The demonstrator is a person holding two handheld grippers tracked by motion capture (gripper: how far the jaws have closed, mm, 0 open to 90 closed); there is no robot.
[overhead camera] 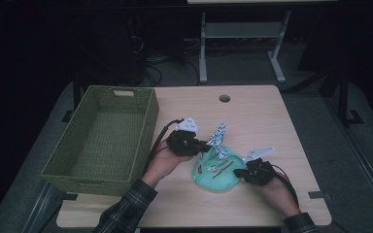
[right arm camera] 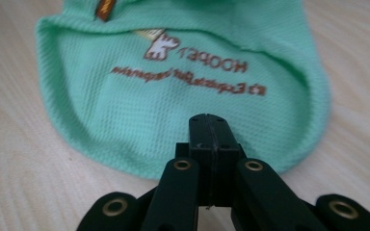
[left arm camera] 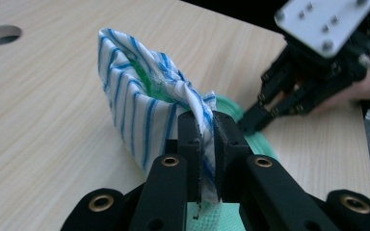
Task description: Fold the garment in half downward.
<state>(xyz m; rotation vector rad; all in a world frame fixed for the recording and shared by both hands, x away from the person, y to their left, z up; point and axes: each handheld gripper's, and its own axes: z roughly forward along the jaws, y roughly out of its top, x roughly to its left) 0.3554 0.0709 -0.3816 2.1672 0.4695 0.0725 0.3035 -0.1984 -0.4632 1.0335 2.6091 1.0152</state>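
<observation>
We've got the left gripper (left arm camera: 203,126) clamped on the white, blue-striped cloth part (left arm camera: 139,101) of the mint-green knit garment (overhead camera: 217,169), bunched up just ahead of its jaws. Right gripper (right arm camera: 211,126) is pinched shut over the garment's hem (maybe nipping it). Soft, floppy stuff, so grab edges.

The left gripper (left arm camera: 207,126) pinches a blue-striped cloth (left arm camera: 144,96) lifted off the table (left arm camera: 43,96) — the right gripper (left arm camera: 250,121) at a green cloth (left arm camera: 231,108) beyond.
</observation>
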